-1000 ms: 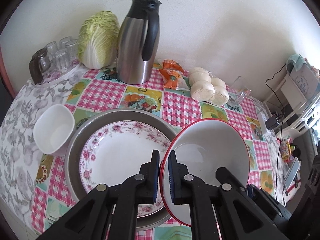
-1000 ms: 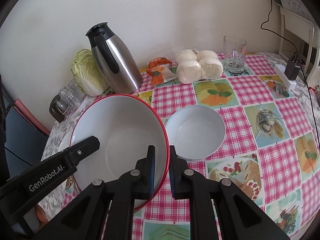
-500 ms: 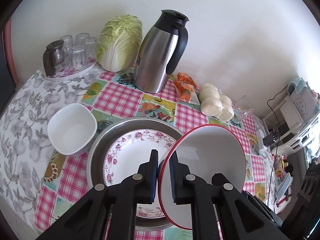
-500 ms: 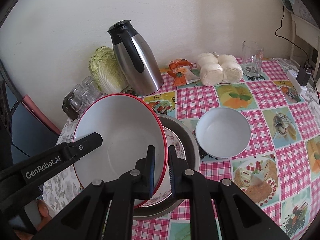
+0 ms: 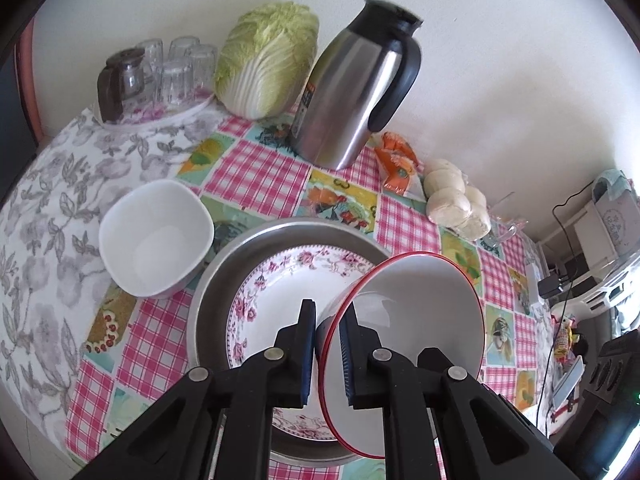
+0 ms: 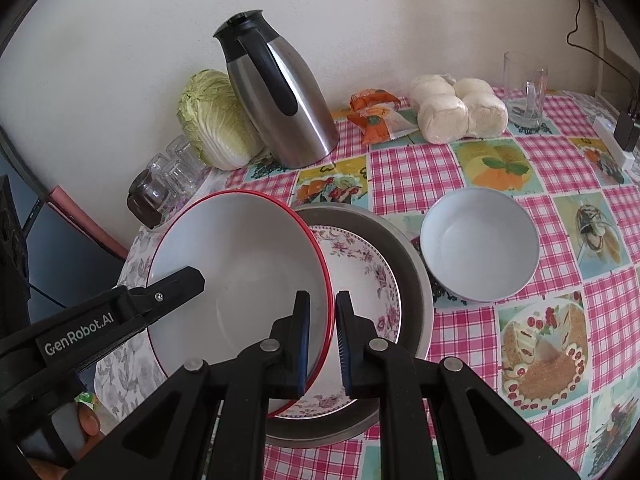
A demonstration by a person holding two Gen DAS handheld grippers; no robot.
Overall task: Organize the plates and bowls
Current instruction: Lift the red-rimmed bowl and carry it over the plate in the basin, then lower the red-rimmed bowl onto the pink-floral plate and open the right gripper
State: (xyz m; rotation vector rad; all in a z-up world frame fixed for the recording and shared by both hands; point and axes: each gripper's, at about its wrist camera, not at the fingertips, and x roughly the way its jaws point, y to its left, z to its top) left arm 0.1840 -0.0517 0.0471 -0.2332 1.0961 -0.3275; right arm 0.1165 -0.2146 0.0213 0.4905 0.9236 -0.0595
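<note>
Two claws hold a red-rimmed bowl (image 6: 240,280) tilted over a floral plate (image 5: 280,280).
Left claw (image 5: 327,356) and right claw (image 6: 322,344) each clamp its rim; the plate sits in a metal pan (image 6: 416,280).

The red-rimmed bowl (image 6: 240,264) looked glossy and smooth, the basin (image 5: 224,280) dull brushed metal, the jug (image 6: 280,108) polished steel, and the desk's cloth (image 6: 480,168) shiny, plasticky.

The red-rimmed bowl (image 6: 240,276) is hanging tilted over the floral plate (image 6: 360,272) and metal basin (image 6: 416,280), blocking them. A square bowl (image 5: 156,236) and round bowl (image 6: 480,244) are flanking the basin; checked surface (image 6: 560,208) is lying bare toward the right edge.
</note>
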